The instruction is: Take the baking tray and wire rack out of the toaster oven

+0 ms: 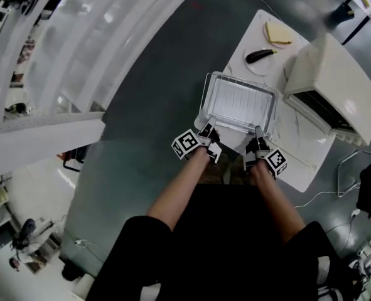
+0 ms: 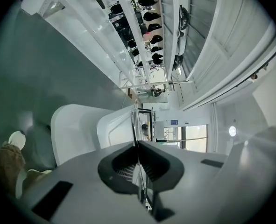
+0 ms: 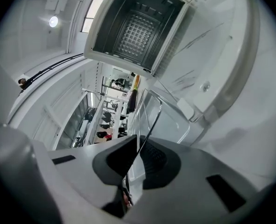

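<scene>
Both hands on 1 load. Left gripper (image 1: 209, 134) and right gripper (image 1: 258, 140) are each pinched nearly closed on the thin near rim of the baking tray (image 1: 204, 99), 1 at each corner. I reckon 2 holds keep it level, so the wire rack (image 1: 241, 100) that seems to lie in it cannot slide. The tray is out of the toaster oven (image 1: 336, 80), over the surface (image 1: 298, 165) beside its open door. I cannot tell if it touches down.

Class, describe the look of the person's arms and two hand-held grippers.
The left hand-held gripper and right hand-held gripper each have a grey body, black ribbed jaw pads and a white cube with black square markers. Forearms bare; clothing black.
</scene>
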A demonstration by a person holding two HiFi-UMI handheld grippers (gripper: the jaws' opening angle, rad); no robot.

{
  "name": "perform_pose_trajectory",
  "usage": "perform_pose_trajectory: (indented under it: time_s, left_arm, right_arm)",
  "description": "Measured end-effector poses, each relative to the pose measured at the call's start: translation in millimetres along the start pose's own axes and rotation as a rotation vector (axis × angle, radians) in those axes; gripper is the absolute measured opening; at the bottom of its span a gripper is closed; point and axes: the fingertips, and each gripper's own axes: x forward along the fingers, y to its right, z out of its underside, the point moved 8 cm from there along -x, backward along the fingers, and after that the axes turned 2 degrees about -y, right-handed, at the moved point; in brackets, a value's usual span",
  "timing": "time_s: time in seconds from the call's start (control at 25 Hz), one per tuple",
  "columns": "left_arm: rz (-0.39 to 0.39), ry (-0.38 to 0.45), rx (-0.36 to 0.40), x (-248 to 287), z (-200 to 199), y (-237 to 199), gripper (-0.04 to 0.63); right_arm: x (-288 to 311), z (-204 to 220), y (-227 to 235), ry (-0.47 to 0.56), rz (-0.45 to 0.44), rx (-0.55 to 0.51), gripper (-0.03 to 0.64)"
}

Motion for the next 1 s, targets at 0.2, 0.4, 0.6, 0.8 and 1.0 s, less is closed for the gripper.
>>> perform_pose_trajectory:
  time_s: [0.2,0.4,0.6,0.8,1.0]
  left_arm:
    - [-0.059,-0.038,-0.008,3,-5,-3,0.021]
    - [-0.112,-0.002,-0.054,6,-2,-6,0.029]
    - [-0.143,-0.068,-0.007,12,-1,-8,0.035]
    - [-0.196,-0.113,0.013,13,-10,-7,0.044]
    - [-0.222,-0.174,0.016,13,-12,-11,0.057]
  right_arm:
    - [4,5,8,-0.083,0.029,0.024,0.057]
    - [-11,13,1,-0.139,0.164,-0.013,0.161]
    - [-20,15,15,-0.094,0.212,0.073,0.127]
    - [-17,19,23,-0.065,0.198,0.216,0.113]
    - [-16,23,24,-0.061,0.198,0.23,0.097]
